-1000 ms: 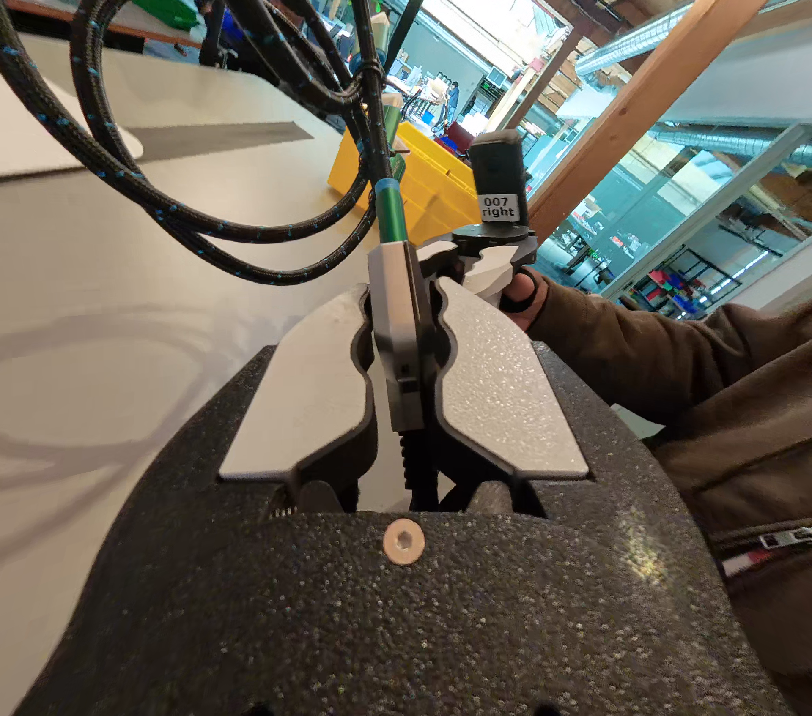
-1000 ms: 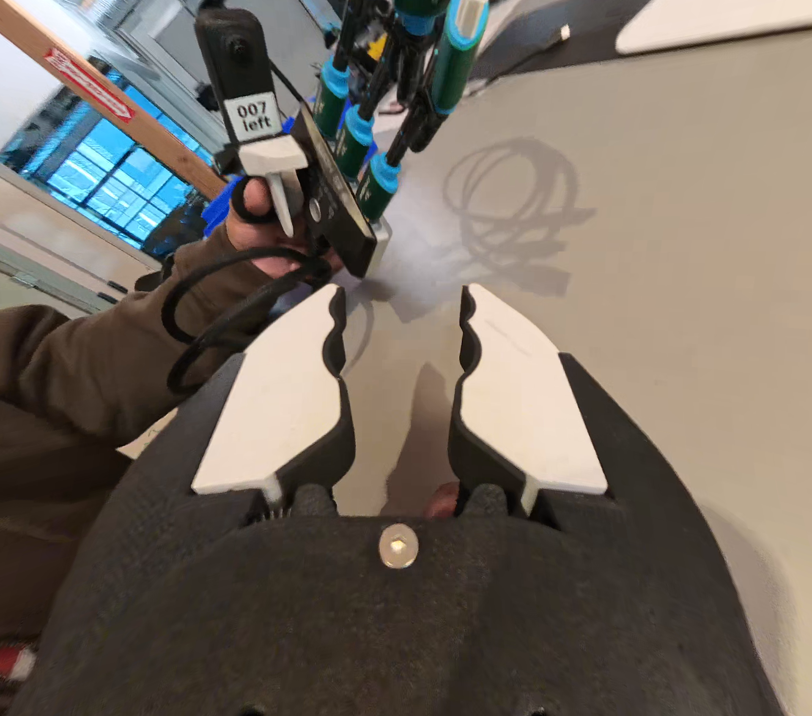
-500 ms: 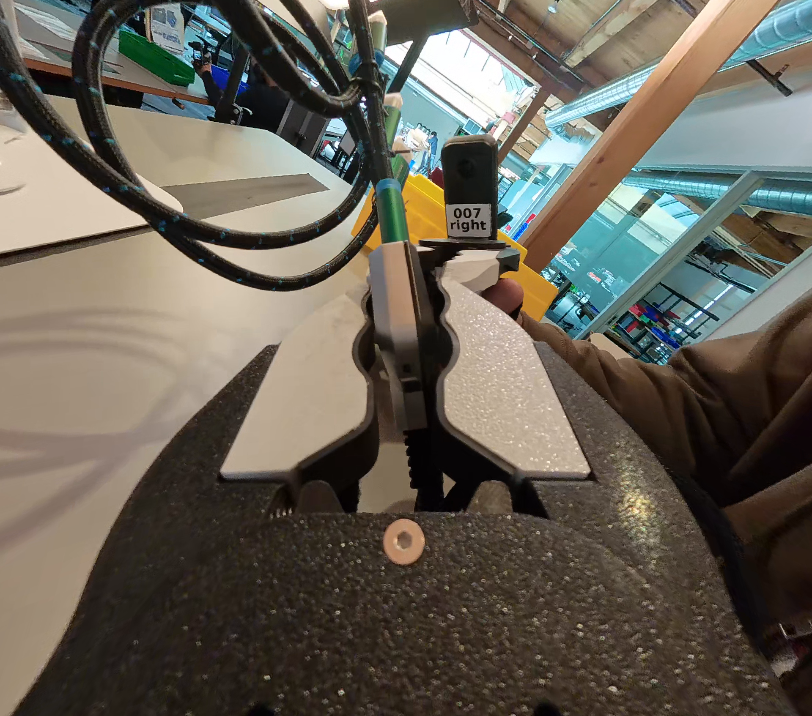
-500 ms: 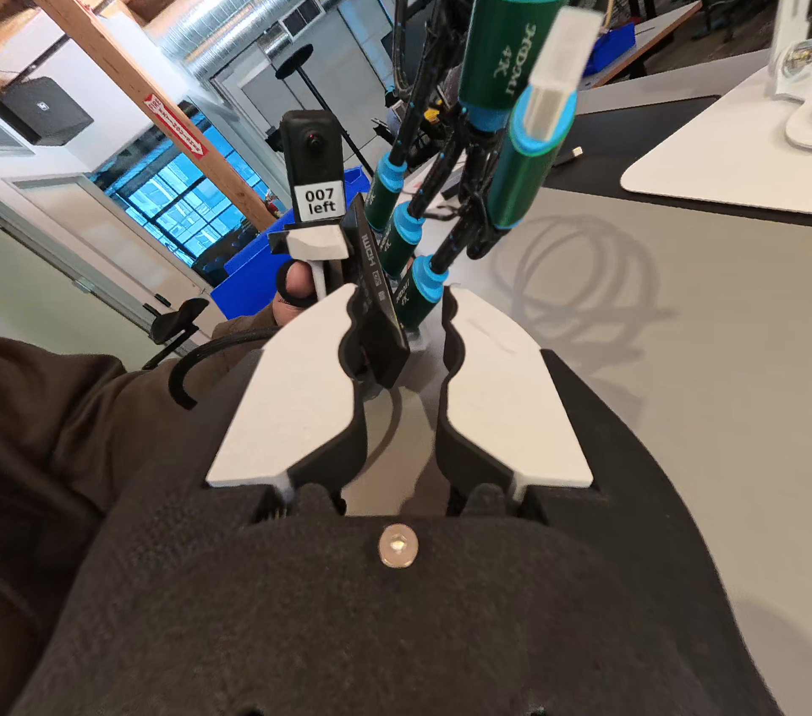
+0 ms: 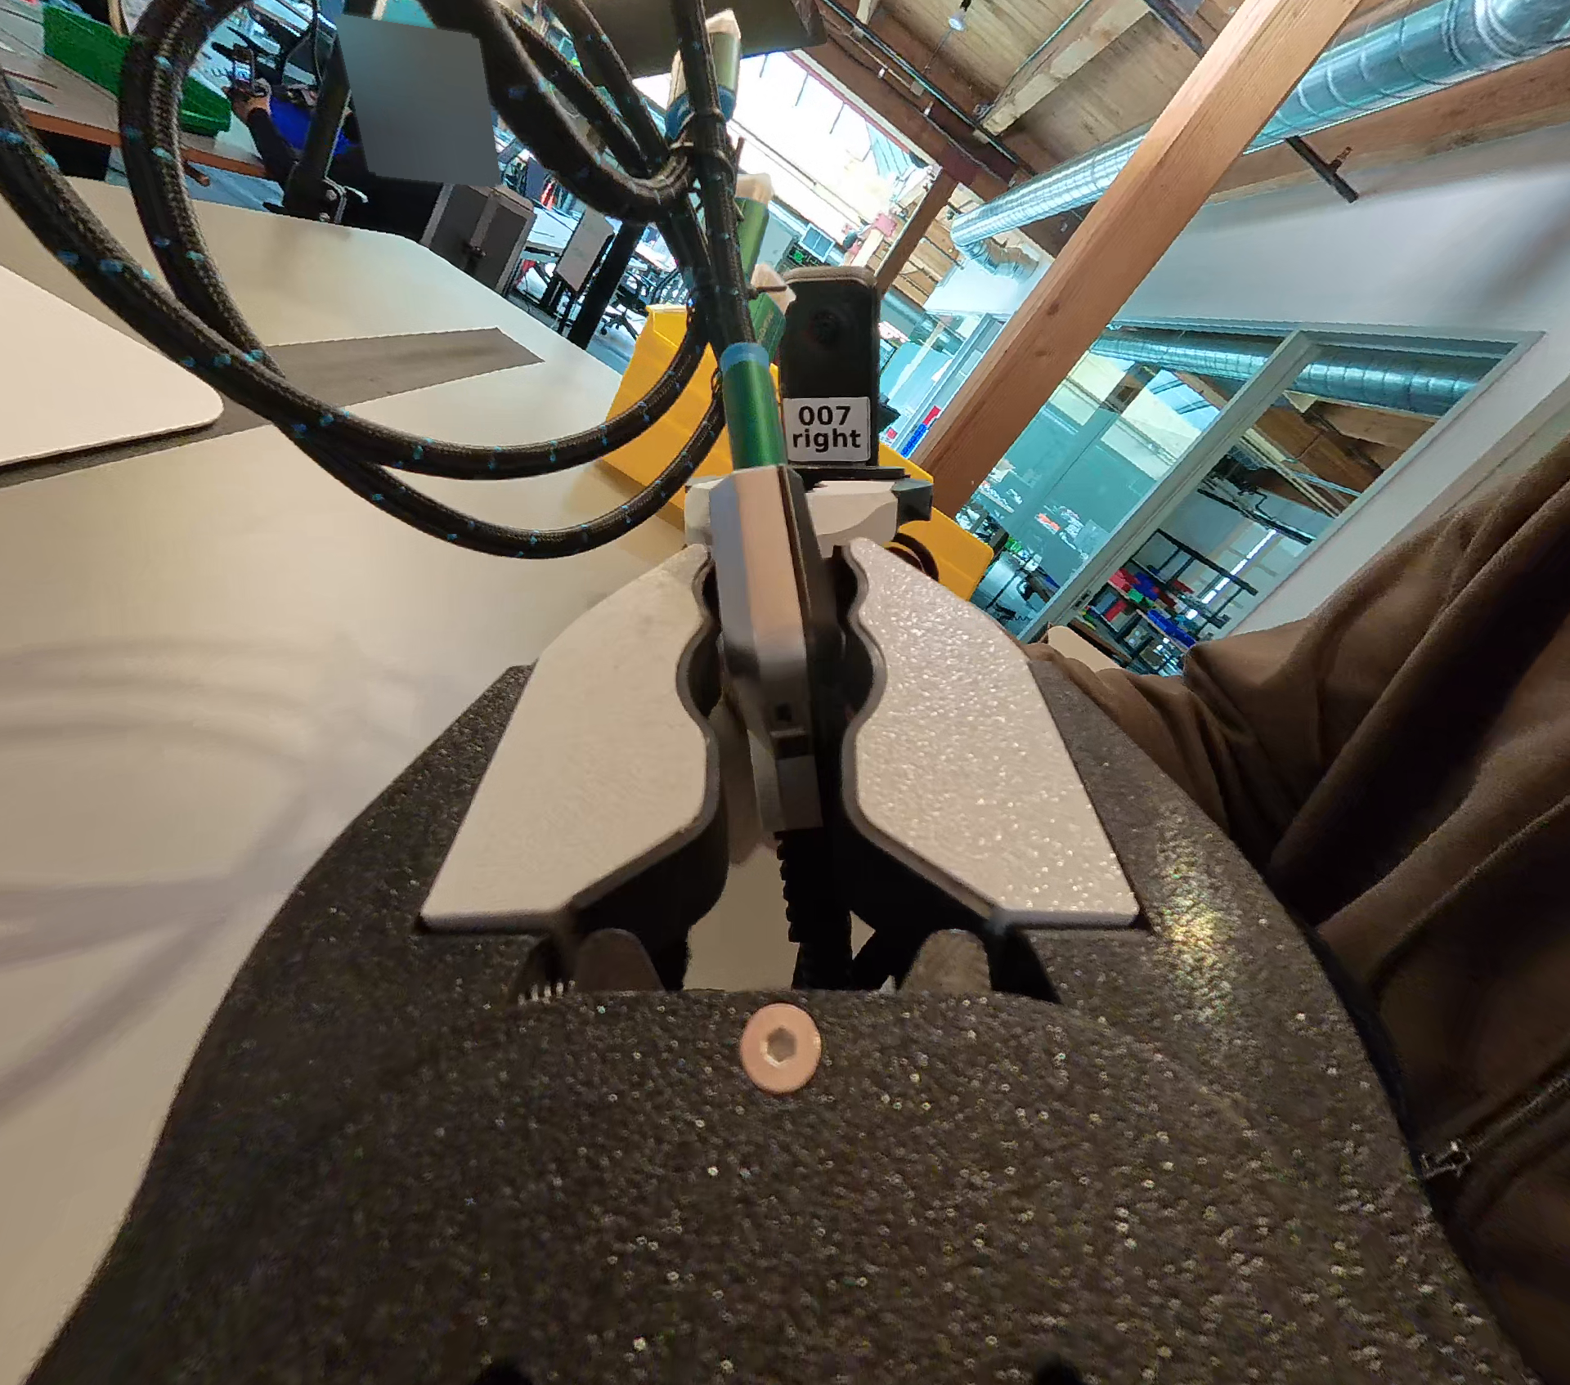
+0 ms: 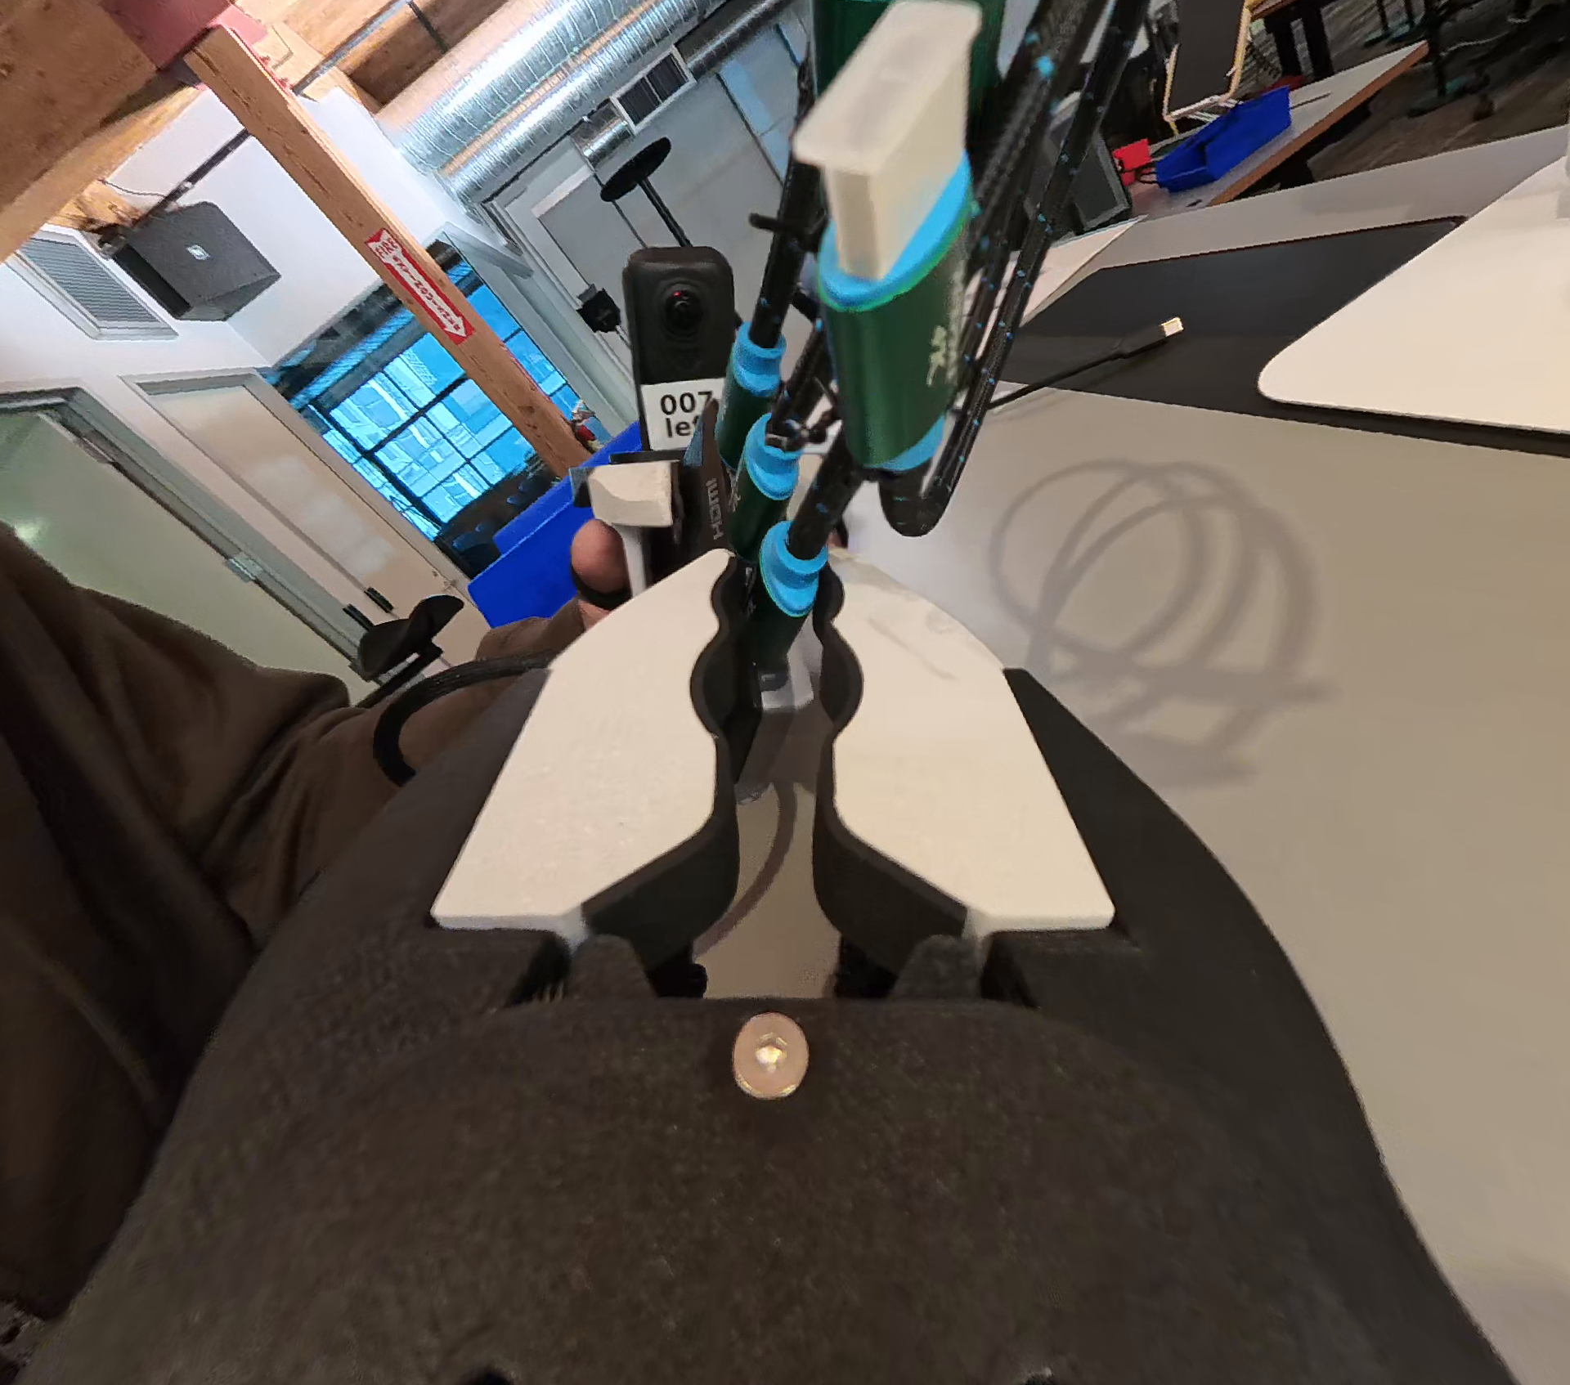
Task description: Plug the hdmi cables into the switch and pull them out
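My left gripper (image 5: 777, 563) is shut on a flat grey and black adapter box (image 5: 756, 631), held edge-up above the grey table (image 5: 212, 665). Green cable plugs with blue collars (image 5: 748, 410) stick out of the box, and black braided cables (image 5: 382, 435) loop away to the left. In the right wrist view my right gripper (image 6: 773, 580) is shut on the nearest green plug (image 6: 769, 643), right where it enters the box (image 6: 709, 503). The left gripper's white fingers (image 6: 633, 495) show just behind. Two loose green plugs with white caps (image 6: 892, 240) hang above.
A yellow bin (image 5: 654, 401) stands at the table's far edge, and a blue bin (image 6: 544, 554) lies beyond the left gripper. White mats (image 5: 85, 376) (image 6: 1444, 359) lie on the table. A thin cable (image 6: 1130, 346) lies on a dark mat. A brown sleeve (image 5: 1359, 750) is at the right. The grippers are tip to tip, or close to it.
My right gripper has moved up to the box and its fingers have closed around the nearest green plug. My left gripper has kept its hold and tilted the box upward.
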{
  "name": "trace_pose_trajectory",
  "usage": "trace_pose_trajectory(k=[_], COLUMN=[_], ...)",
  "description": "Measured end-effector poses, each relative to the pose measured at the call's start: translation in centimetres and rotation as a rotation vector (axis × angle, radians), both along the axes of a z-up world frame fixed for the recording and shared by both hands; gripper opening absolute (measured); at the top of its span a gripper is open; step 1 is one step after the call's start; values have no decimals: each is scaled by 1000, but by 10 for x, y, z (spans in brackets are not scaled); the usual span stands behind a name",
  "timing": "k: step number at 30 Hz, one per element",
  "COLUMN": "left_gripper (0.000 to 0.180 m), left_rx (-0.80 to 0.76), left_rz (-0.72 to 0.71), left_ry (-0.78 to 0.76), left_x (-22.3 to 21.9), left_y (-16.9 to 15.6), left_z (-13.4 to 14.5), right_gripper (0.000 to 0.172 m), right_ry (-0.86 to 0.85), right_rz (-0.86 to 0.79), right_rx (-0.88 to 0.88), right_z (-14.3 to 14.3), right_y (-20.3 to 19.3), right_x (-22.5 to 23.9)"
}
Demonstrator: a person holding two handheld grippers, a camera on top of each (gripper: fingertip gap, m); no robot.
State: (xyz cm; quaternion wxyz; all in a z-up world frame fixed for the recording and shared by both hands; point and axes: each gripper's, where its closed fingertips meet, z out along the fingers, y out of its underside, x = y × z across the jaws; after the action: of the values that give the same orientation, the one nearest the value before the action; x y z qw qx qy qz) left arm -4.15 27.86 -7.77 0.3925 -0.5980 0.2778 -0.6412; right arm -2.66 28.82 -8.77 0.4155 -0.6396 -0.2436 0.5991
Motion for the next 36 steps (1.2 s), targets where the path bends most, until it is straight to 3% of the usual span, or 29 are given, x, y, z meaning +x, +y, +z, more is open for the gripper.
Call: trace_pose_trajectory(k=[6,12,30,36], left_gripper=[41,24,23,23], left_rx=[-25,-73,-2,-2], left_rz=[-33,-63,-53,-100], left_ry=[61,58,36,87], left_x=[3,5,13,20], left_y=[-15,-17,-28,-34], left_z=[-9,-11,-4,-10], right_gripper=[13,13,10,11], right_ry=[23,37,177,62], right_rz=[48,63,31,48], right_rx=[17,32,26,89], right_z=[4,7,22,14], right_y=[-9,-13,-21,-28], right_x=[-8,-11,-3,5])
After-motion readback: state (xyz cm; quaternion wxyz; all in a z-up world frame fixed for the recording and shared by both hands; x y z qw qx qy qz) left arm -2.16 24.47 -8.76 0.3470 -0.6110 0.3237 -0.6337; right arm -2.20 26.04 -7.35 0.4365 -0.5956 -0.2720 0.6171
